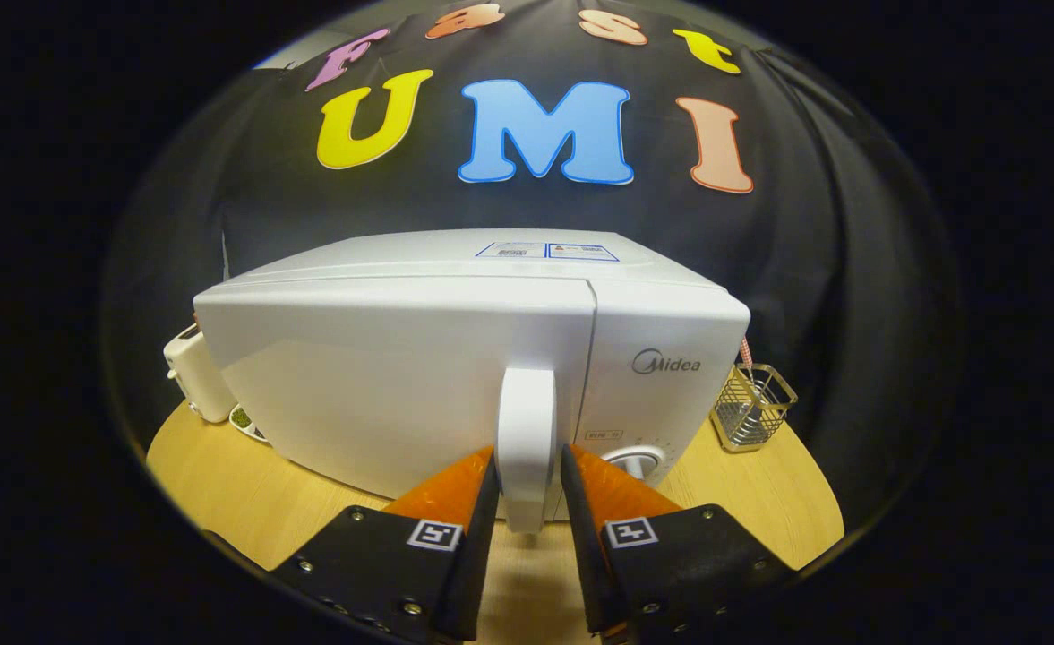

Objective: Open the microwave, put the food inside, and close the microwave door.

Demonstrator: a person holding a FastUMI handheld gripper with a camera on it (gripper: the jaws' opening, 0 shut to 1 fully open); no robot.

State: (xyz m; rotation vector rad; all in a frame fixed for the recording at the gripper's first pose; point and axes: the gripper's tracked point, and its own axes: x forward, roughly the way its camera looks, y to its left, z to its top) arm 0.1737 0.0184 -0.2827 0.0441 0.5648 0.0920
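A white microwave [670, 322] stands on a round wooden table [249, 502], its door [374, 385] shut flush with the body. The door's white vertical handle [527, 403] sits between my fingers. My gripper [528, 461] is shut on that handle, one finger [455, 493] pressed to its left side and the other to its right, low on the handle. A control knob [638, 461] peeks out just right of the right finger. A dish with green food [244, 419] shows partly behind the microwave's left corner.
A small white appliance [193, 372] stands left of the microwave, next to the dish. A wire basket [753, 405] holding a striped straw stands on the table to the microwave's right. The table's front edge lies close below the fingers.
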